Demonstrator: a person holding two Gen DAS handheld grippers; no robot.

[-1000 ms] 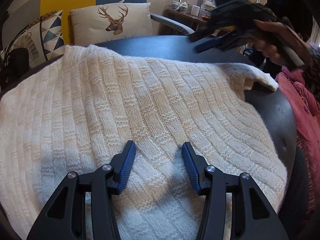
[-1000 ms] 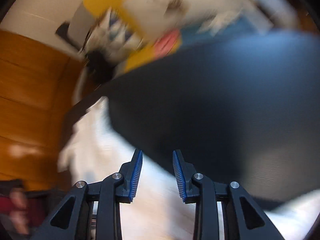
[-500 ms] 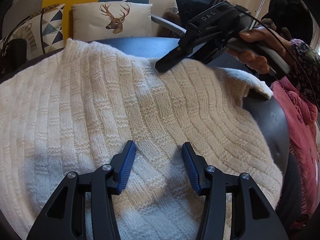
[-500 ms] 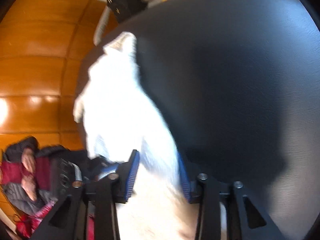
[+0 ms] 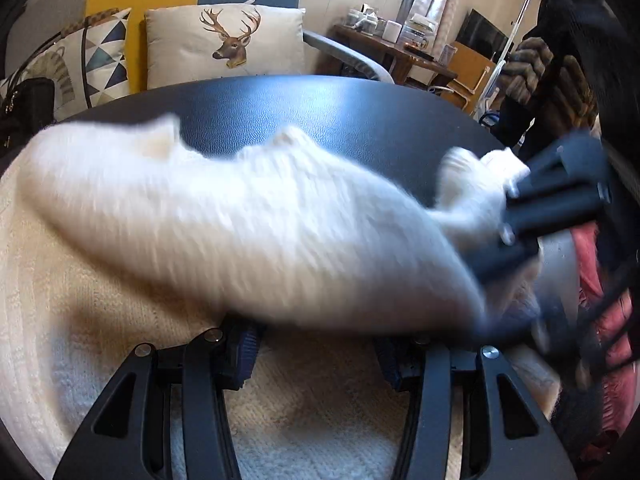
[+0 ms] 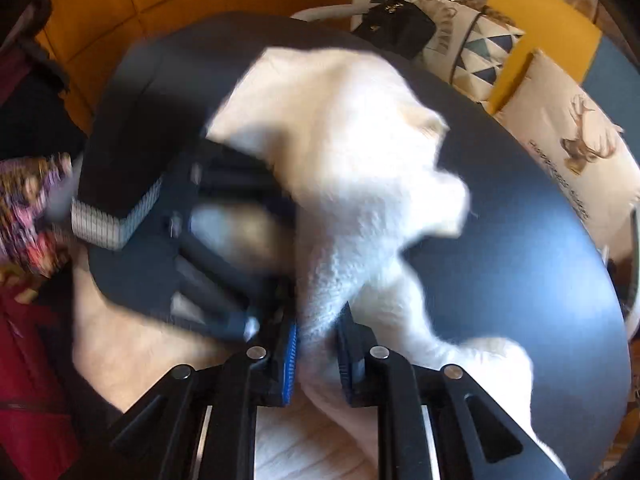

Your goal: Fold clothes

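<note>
A cream knitted sweater [image 5: 260,232] lies on the round black table [image 5: 320,104]. My right gripper [image 6: 318,344] has its blue pads on a bunched edge of the sweater [image 6: 352,152], and its jaws are opening slightly. In the left wrist view the right gripper [image 5: 516,208] is a blurred black shape at the right, dragging a fold of knit across. My left gripper [image 5: 316,344] stands open low over the lower layer, its fingertips hidden under the lifted fold. The left gripper [image 6: 224,248] shows blurred in the right wrist view.
A deer cushion [image 5: 224,40], a triangle-patterned cushion [image 5: 96,60] and a black handbag [image 5: 24,104] sit on the sofa behind the table. Pink cloth [image 5: 600,280] hangs at the table's right edge. A wooden side table [image 5: 392,52] with jars stands at the back.
The right gripper closed on the sweater's far edge and swept it toward the near right, folding the knit over the left gripper's fingertips. The left gripper stayed where it was.
</note>
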